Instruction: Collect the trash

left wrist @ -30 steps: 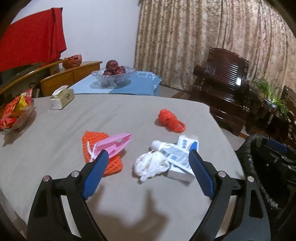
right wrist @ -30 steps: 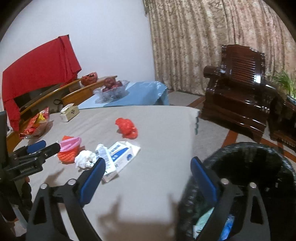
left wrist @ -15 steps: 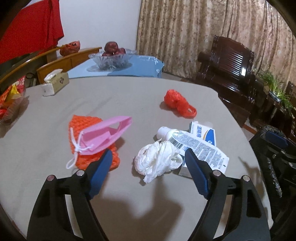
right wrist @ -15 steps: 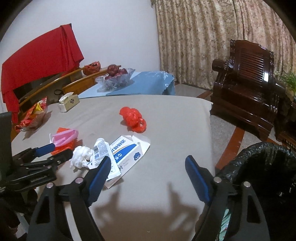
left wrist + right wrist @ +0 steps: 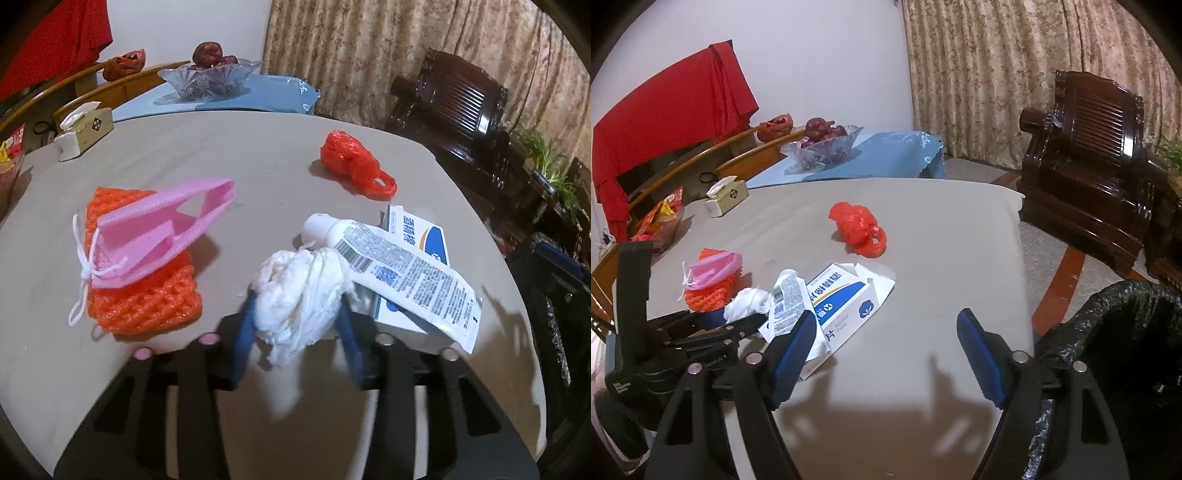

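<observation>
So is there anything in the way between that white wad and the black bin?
Partly. The white wad, between the left gripper fingers, has the squeezed tube and blue-and-white box lying beside it toward the bin; lifting clears them.

Crumpled white tissue wad [image 5: 301,295], soft paper; orange net [image 5: 144,291], foam mesh; armchair [image 5: 1089,162], glossy dark wood.

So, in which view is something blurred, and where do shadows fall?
Left wrist view: the left gripper and the white tissue wad between its fingers are motion-blurred, the table sharp. Right wrist view: sharp; the right gripper casts a hard shadow on the table near it.
</observation>
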Demonstrator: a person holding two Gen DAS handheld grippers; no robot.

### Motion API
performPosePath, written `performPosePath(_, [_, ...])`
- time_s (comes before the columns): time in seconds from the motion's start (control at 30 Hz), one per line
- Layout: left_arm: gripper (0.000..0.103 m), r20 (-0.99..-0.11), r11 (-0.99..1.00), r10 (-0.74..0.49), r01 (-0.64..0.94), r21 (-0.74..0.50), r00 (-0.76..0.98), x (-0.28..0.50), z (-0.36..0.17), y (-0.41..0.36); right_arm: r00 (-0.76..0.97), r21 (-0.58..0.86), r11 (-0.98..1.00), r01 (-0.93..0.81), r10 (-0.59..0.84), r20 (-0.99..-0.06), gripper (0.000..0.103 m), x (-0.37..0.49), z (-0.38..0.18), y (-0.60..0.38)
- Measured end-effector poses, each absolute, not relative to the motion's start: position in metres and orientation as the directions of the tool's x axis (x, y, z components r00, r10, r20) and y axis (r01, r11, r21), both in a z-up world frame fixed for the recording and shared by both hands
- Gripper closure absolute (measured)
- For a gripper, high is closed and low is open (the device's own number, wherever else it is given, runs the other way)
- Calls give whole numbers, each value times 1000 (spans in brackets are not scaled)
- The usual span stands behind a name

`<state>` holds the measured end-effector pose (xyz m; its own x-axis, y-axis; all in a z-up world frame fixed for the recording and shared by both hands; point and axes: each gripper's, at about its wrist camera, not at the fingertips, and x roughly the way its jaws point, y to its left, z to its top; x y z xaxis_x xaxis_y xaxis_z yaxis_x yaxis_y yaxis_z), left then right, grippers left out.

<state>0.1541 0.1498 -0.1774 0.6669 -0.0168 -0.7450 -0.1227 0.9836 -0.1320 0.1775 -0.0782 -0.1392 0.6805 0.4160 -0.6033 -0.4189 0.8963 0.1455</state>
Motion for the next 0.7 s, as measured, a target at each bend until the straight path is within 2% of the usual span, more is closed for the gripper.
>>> performPosePath(0.13, [79,-735,986,4,-126,-111,678,153,-173,150,675,145,889,-433,427,-601,27,178,-139,-71])
performPosePath(0.53, [80,-679,977,79,-193,-94,730,131,-133,172,652,141,854,-501,480,-587,28,180,-130,-43])
performPosePath(0.7, [80,-679,973,102,-215,-84,727,123,-129,184,611,138,824,-549,509,-606,35,184,-136,-18])
